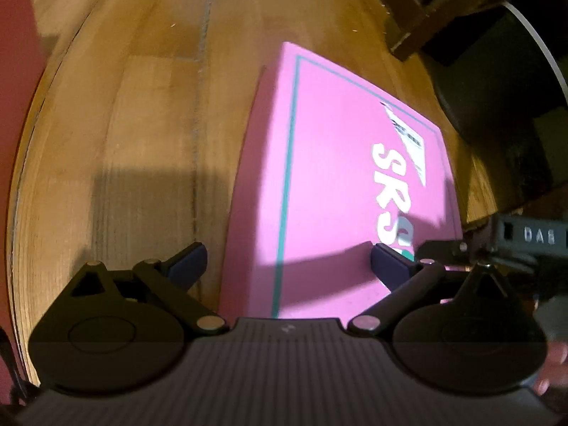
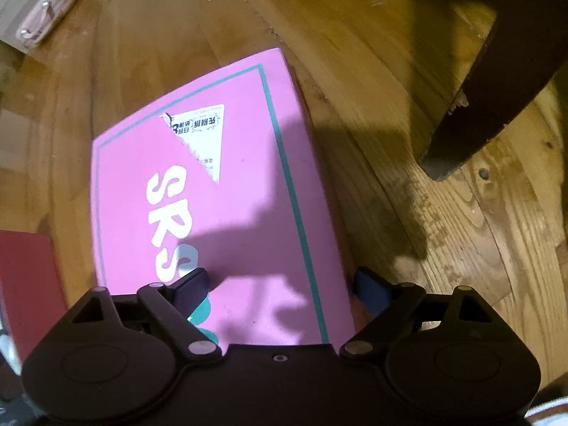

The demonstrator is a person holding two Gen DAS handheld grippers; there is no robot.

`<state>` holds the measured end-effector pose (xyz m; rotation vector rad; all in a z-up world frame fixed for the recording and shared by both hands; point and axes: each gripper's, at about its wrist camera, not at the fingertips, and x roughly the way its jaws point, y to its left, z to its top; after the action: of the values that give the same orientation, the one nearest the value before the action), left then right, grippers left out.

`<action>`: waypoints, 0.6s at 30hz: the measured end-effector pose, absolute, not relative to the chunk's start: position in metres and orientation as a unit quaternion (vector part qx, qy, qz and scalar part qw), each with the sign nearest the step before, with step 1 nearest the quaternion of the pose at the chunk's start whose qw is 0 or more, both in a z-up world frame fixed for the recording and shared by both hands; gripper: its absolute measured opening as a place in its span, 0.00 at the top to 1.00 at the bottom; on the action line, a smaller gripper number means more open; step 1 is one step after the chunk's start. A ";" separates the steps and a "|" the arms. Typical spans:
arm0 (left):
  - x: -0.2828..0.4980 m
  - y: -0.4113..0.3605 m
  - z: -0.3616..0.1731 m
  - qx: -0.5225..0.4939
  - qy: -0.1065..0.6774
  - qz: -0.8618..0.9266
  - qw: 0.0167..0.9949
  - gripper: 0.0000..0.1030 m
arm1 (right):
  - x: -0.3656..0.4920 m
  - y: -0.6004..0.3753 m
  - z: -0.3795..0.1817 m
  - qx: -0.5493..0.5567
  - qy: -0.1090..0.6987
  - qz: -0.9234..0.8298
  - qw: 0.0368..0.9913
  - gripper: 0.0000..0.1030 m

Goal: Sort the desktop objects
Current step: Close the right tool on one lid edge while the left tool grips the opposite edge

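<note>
A pink book (image 1: pixel 340 184) lies flat on the wooden floor (image 1: pixel 135 124). The left gripper (image 1: pixel 289 261) and right gripper (image 2: pixel 284 285), jaws apart, each straddle a near edge of the book. Next, probably: close on both edges and lift.

This looks like a room in a home. The surface underfoot is a wooden plank floor (image 2: pixel 443 191), honey-coloured, scuffed and stained in places, with visible seams between the boards. At about two o'clock in the right wrist view stands a dark wooden furniture leg (image 2: pixel 472 106), its lower edge chipped. At ten o'clock in the same view sits a pale cabinet drawer (image 2: pixel 39 25) with a metal handle. A pink book (image 2: pixel 213 195) lies flat on the planks, and a red one (image 2: pixel 25 284) lies at eight o'clock.
</note>
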<state>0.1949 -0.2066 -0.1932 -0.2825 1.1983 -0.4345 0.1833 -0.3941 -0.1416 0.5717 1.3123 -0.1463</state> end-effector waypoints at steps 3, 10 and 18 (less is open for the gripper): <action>0.197 -0.209 -0.192 -0.125 0.569 -0.194 0.789 0.01 | 0.177 -0.382 -0.140 0.248 0.597 -0.081 0.758 0.08; 0.197 -0.215 -0.197 -0.155 0.588 -0.182 0.773 0.02 | 0.169 -0.387 -0.149 0.265 0.585 -0.062 0.764 0.00; 0.193 -0.225 -0.192 -0.126 0.567 -0.197 0.790 0.06 | 0.161 -0.387 -0.154 0.277 0.584 -0.058 0.761 0.00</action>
<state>0.1934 -0.2252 -0.1918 -0.2722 1.2208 -0.4244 0.1608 -0.3875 -0.1543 0.6020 1.2722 -0.1265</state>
